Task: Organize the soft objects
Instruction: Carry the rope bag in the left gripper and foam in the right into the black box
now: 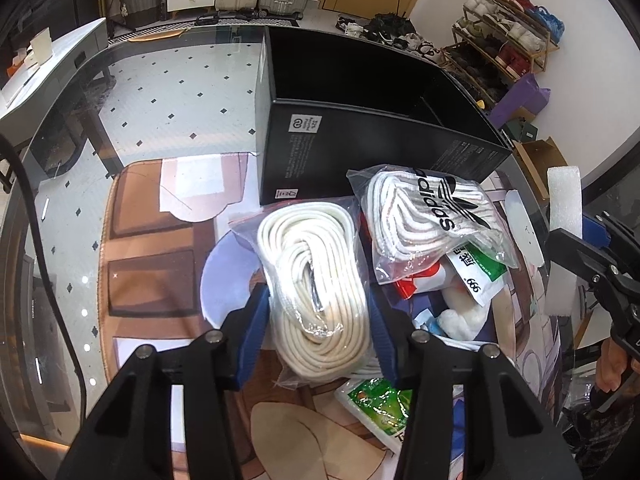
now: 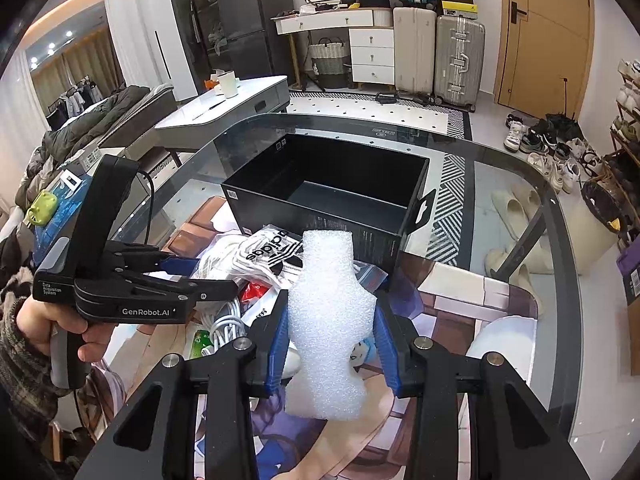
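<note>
A clear bag of coiled white cord [image 1: 316, 280] lies on the printed mat, in front of an open, empty black box [image 1: 360, 148] [image 2: 320, 216]. My left gripper [image 1: 318, 300] has its blue pads against both sides of that bag. Just right of it lies a bag of white Adidas socks [image 1: 428, 216] [image 2: 268, 252]. My right gripper [image 2: 331, 316] is shut on a white foam piece [image 2: 328, 320] and holds it upright above the mat, near the box's front. The foam [image 1: 564, 216] also shows at the right edge of the left wrist view.
Green-and-white packets [image 1: 480, 272] [image 1: 380, 400], a red item and white cotton [image 1: 460, 320] are piled around the bags. The mat [image 1: 152, 240] covers a glass table whose rounded edge [image 2: 520, 184] runs past the box. A person's hand [image 2: 68, 332] holds the left gripper.
</note>
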`<state>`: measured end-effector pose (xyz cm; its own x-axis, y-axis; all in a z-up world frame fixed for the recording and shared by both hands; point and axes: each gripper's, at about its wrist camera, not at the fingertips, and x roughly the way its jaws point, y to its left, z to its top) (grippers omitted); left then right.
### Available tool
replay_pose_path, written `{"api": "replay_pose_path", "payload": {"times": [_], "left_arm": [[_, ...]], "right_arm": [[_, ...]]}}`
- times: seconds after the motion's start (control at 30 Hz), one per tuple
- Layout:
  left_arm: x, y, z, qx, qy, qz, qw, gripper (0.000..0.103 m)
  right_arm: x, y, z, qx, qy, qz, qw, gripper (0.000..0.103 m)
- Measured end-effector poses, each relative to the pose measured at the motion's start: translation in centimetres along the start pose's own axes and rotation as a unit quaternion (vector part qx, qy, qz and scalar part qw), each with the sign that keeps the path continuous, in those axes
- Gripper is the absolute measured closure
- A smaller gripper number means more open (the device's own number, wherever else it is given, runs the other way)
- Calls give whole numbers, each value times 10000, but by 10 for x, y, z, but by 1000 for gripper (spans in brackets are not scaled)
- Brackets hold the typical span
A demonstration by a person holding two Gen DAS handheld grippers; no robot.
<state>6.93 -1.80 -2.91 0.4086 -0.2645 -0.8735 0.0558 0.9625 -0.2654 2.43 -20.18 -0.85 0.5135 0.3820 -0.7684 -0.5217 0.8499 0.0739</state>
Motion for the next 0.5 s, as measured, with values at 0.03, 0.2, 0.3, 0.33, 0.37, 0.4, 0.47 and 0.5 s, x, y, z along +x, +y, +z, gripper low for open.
{"api": "replay_pose_path", "payload": {"times": [0.03, 0.2, 0.3, 0.33, 0.37, 0.4, 0.47, 0.5], "left_arm": [[0, -1, 0, -40, -5, 24, 10000, 65], [-3, 1, -2, -6, 43, 45, 10000, 72], [-8, 1, -5, 63, -34, 178, 9998, 73], [-11, 1, -6, 73, -54, 182, 9998, 73], [-12, 2, -7, 87, -65, 183, 9998, 73], [-14, 3, -8, 106, -64, 188, 9997, 73], [-18, 1, -9, 150, -90, 227, 9996, 73], [-21, 2, -9, 167, -108, 232, 9995, 73]], "right_arm": [[1, 1, 0, -9, 19, -4, 10000, 64], [3, 1, 1, -10, 170, -37, 9998, 64], [4, 2, 0, -17, 215, -50, 9998, 64], [4, 2, -1, -29, 221, -59, 9997, 64], [4, 3, -1, -38, 230, -66, 9997, 64], [4, 4, -1, -43, 233, -75, 9997, 64], [4, 3, -1, -11, 222, -83, 9997, 64], [3, 3, -1, 6, 227, -77, 9997, 64]]}}
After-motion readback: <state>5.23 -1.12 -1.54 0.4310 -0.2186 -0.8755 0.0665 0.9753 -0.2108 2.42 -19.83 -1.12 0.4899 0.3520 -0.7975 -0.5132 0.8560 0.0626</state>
